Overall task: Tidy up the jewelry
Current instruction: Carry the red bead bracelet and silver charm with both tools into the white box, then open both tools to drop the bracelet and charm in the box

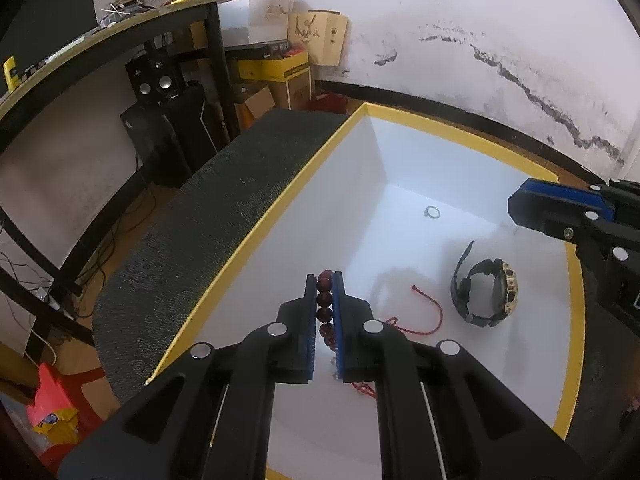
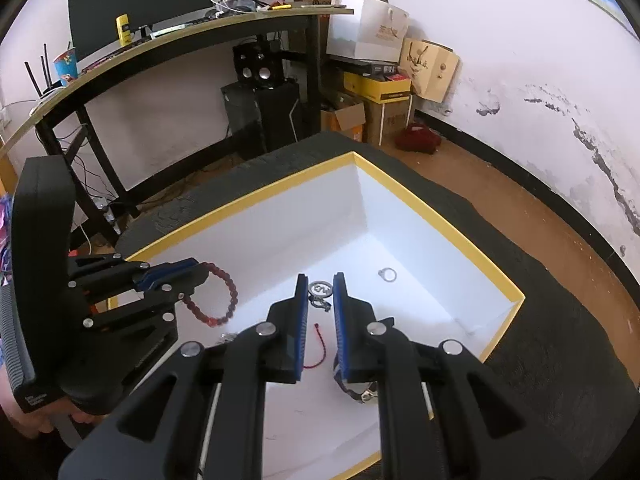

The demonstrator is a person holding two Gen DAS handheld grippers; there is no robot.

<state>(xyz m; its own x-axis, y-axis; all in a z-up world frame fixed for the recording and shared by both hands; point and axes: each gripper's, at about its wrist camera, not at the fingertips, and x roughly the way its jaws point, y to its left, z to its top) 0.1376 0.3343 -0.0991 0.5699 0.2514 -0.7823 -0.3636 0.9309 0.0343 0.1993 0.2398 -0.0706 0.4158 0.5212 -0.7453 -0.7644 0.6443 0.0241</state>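
Note:
Over the white box with the yellow rim [image 1: 280, 200], my left gripper [image 1: 325, 276] is shut on a dark red bead bracelet [image 1: 325, 300], which hangs from its tips as a loop [image 2: 224, 300]. To the right, my right gripper [image 2: 320, 280] is shut on a small silver pendant [image 2: 320, 291] above the same box [image 2: 440, 216]. On the box floor lie a silver ring [image 1: 432, 212], a black watch with a gold bezel [image 1: 486, 296] and a red cord [image 1: 430, 316]. The right wrist view shows the ring [image 2: 387, 275] and the cord [image 2: 320, 344], with the watch mostly hidden behind a finger.
The box sits on a black textured mat [image 1: 192, 232] on a low surface. Behind stand a dark desk [image 2: 180, 36], speakers [image 2: 256, 68] and cardboard boxes [image 2: 380, 92] by a stained wall. A hand [image 2: 36, 420] holds the left gripper's body.

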